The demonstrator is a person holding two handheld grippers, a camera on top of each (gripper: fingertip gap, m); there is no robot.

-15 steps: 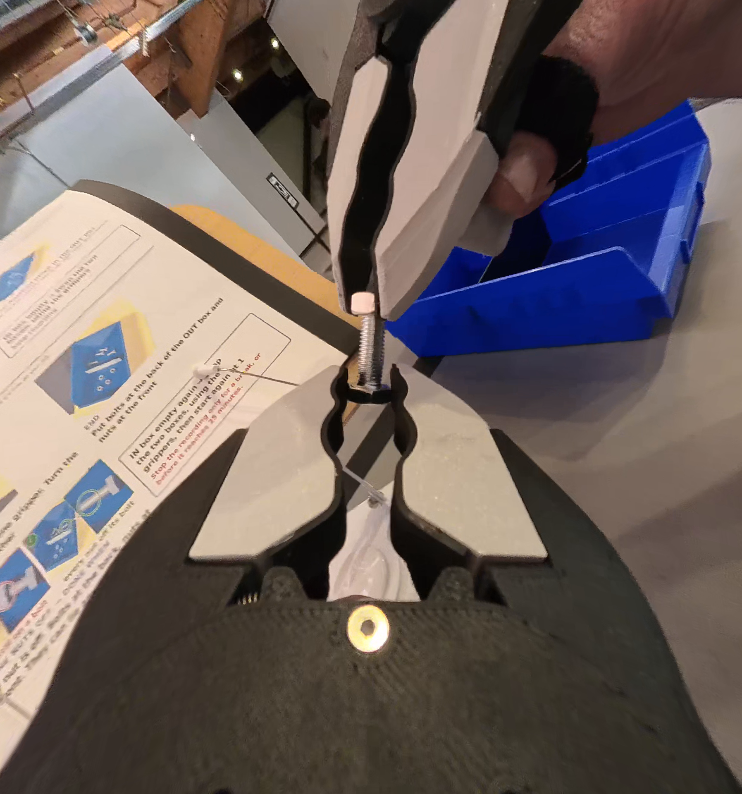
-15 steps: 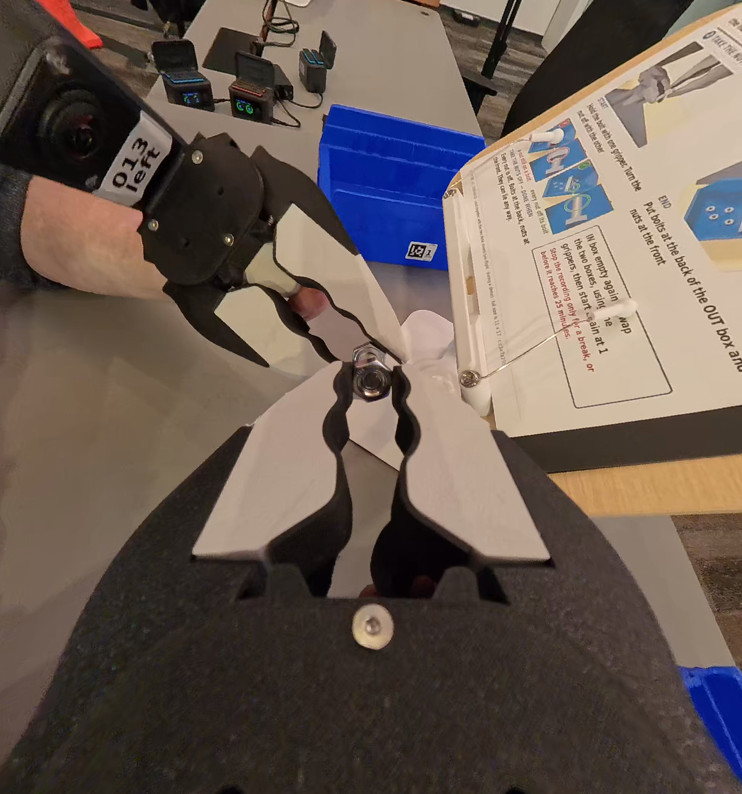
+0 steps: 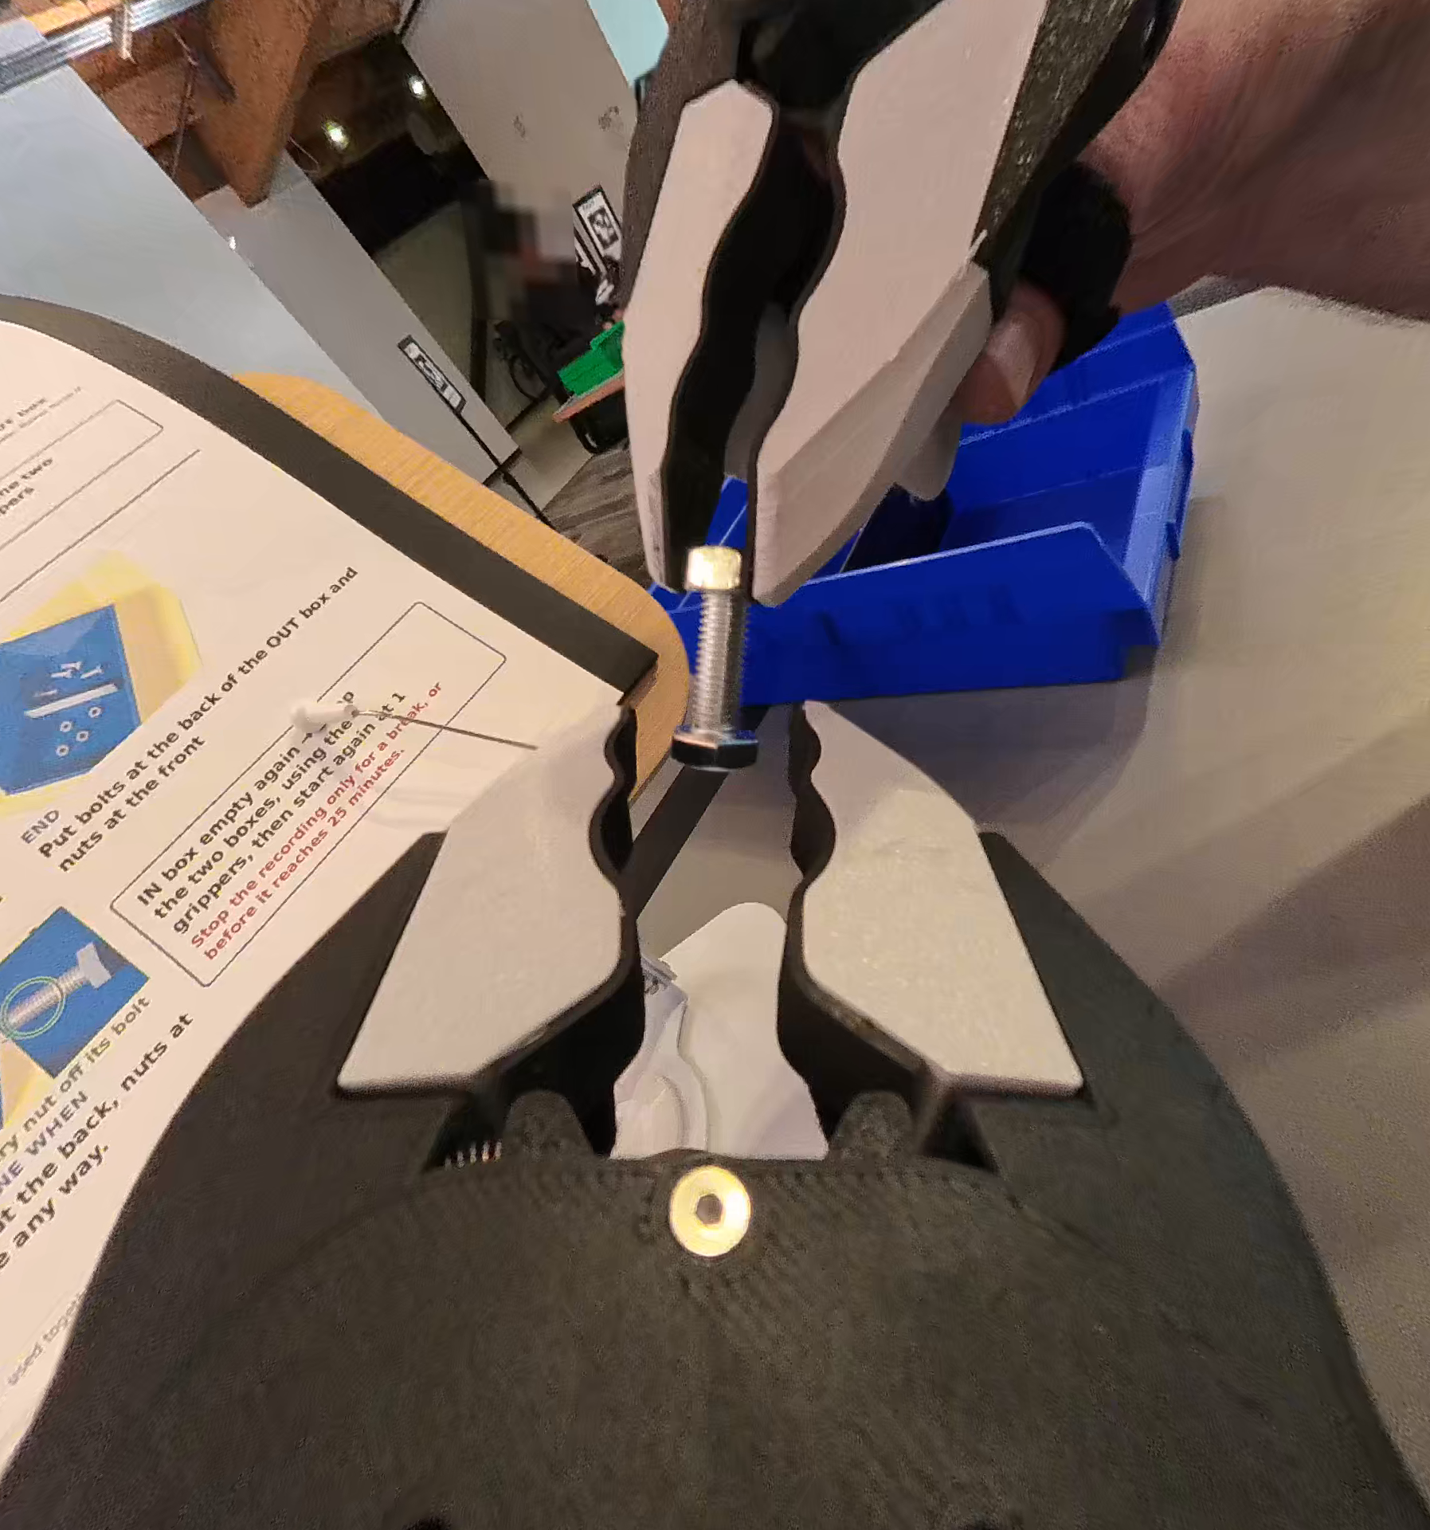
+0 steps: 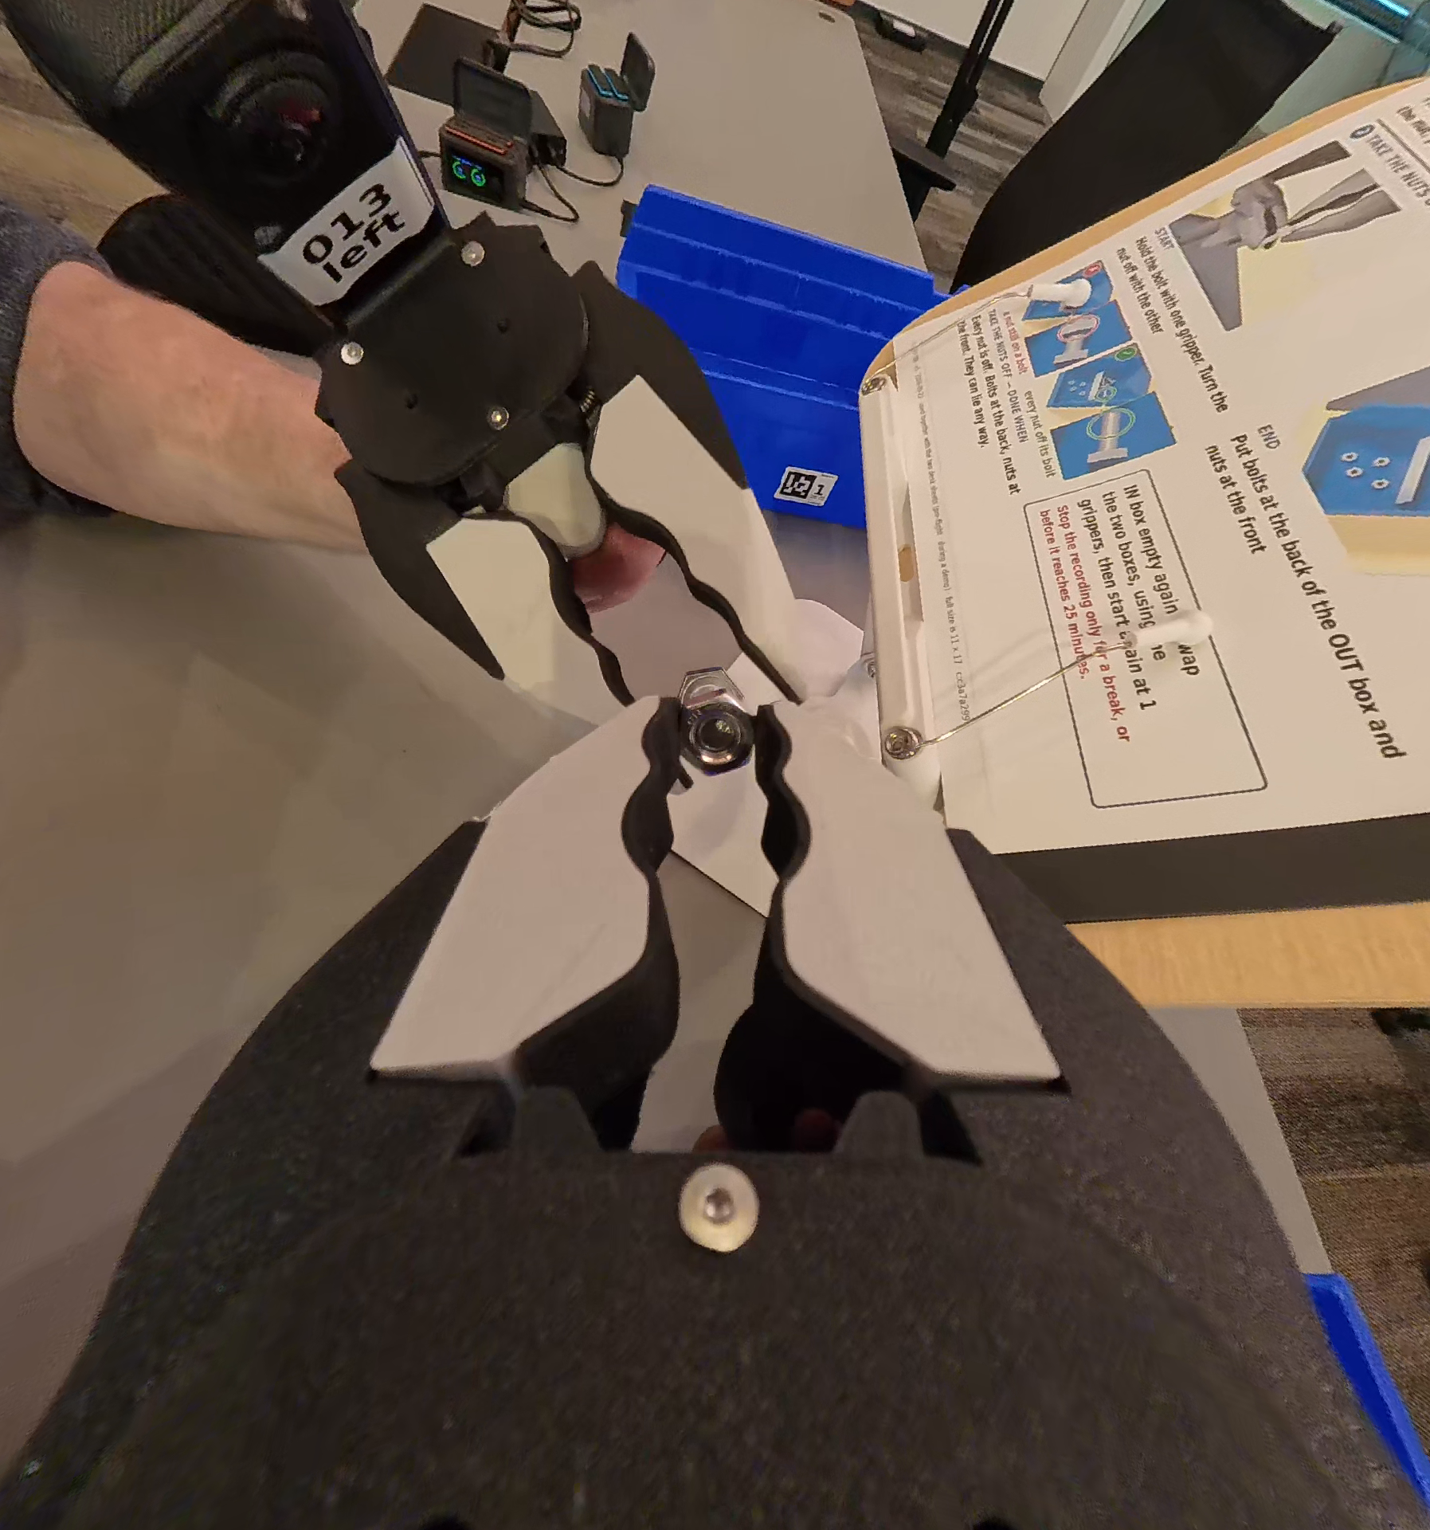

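Gripping bolt (image 3: 718, 654), right claw (image 4: 715, 728)

Each view was taken from just behind its own claw, looking forward along the fingers. The left view was aimed up across the table (image 3: 1274, 828) at the right claw (image 3: 715, 579), the right view down at the left claw (image 4: 695, 687). Shared by both, close up, were the bolt (image 3: 719, 654) and the instruction sheet (image 4: 1274, 579).
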